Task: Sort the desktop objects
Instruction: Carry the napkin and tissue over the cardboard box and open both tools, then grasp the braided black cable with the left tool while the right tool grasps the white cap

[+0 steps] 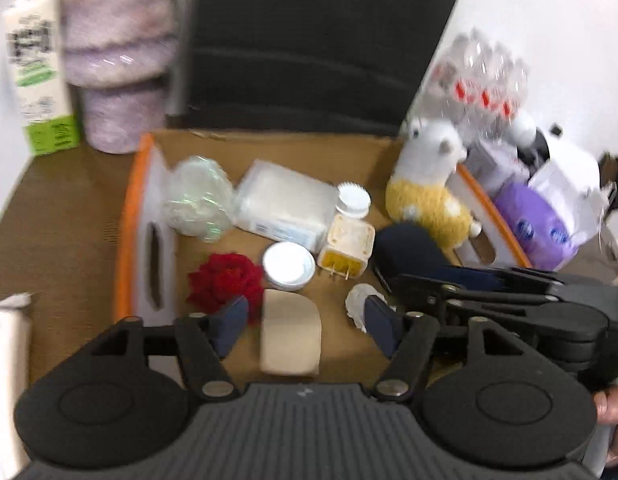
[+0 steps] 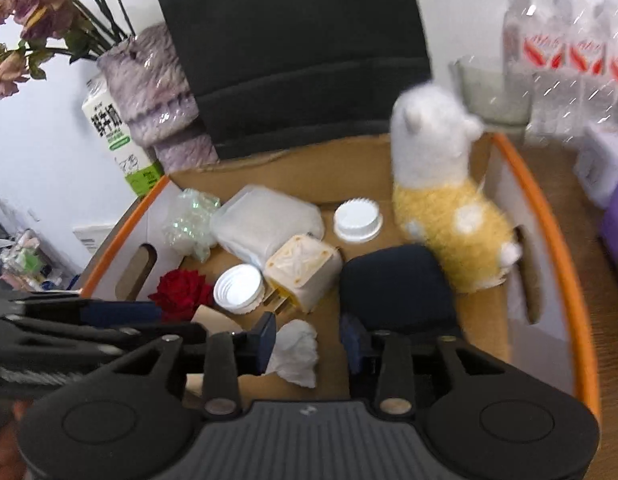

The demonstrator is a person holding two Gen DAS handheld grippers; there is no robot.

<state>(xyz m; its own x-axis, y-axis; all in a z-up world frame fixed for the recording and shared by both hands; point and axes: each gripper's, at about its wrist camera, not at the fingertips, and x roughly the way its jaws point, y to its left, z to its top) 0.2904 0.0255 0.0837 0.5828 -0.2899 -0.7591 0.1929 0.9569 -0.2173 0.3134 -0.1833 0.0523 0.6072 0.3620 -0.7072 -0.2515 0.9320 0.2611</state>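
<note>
Left wrist view shows my left gripper with fingers spread and nothing pinched between them. A beige rounded block lies in the gap, not touched by either pad, with its long axis running away from me along the fingers. Right wrist view shows my right gripper with fingers also apart, and a crumpled white tissue lies loose between them, near the left pad. Both items are already inside the cardboard box with the orange rim, which stands on the desk.

Further out in the box I see a red fabric rose, a white lid, a cream plug adapter, a dark pouch and a yellow and white plush toy.

I judge that both items are released. The block is nearer to my left hand, the tissue to my right.
</note>
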